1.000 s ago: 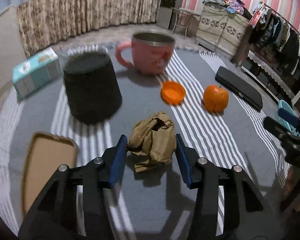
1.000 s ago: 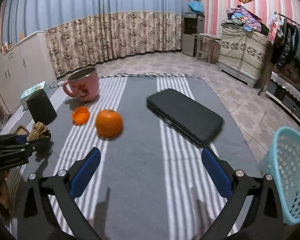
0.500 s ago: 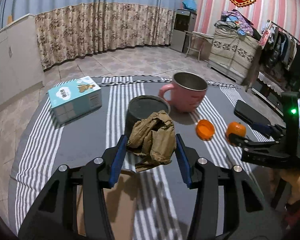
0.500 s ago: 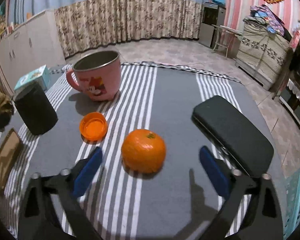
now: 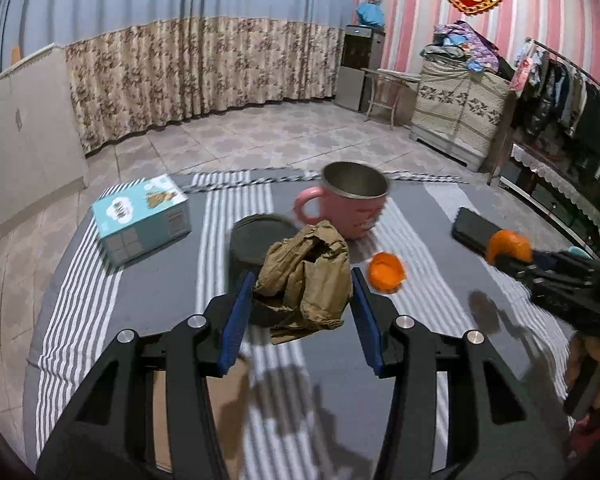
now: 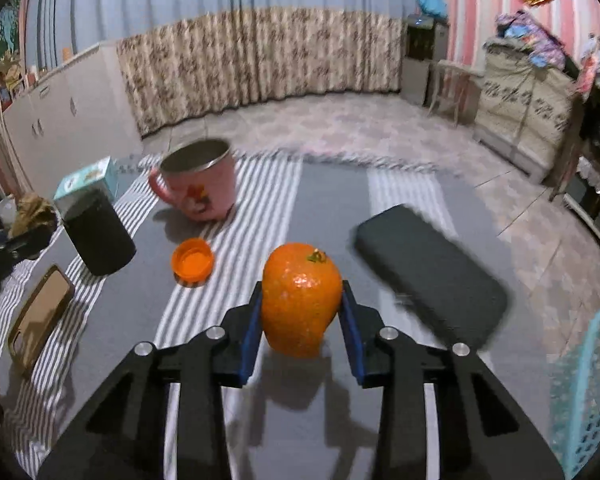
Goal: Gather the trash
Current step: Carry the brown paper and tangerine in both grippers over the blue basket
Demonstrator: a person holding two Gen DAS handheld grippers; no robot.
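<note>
1. You work over a table under a grey cloth with white stripes.
2. On it you see a pink mug, a dark cup, a teal box — all near its far side.
3. Nearer you lie an orange cap, a black case and a phone.

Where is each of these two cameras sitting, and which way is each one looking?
Left wrist view: sits on the left gripper, looking along its fingers over the striped table; it grips crumpled brown paper, and the right gripper shows at right.
Right wrist view: sits on the right gripper, looking across the table toward the curtain; its jaws are closing on the orange.
Both show the pink mug, orange cap and black cup.
</note>
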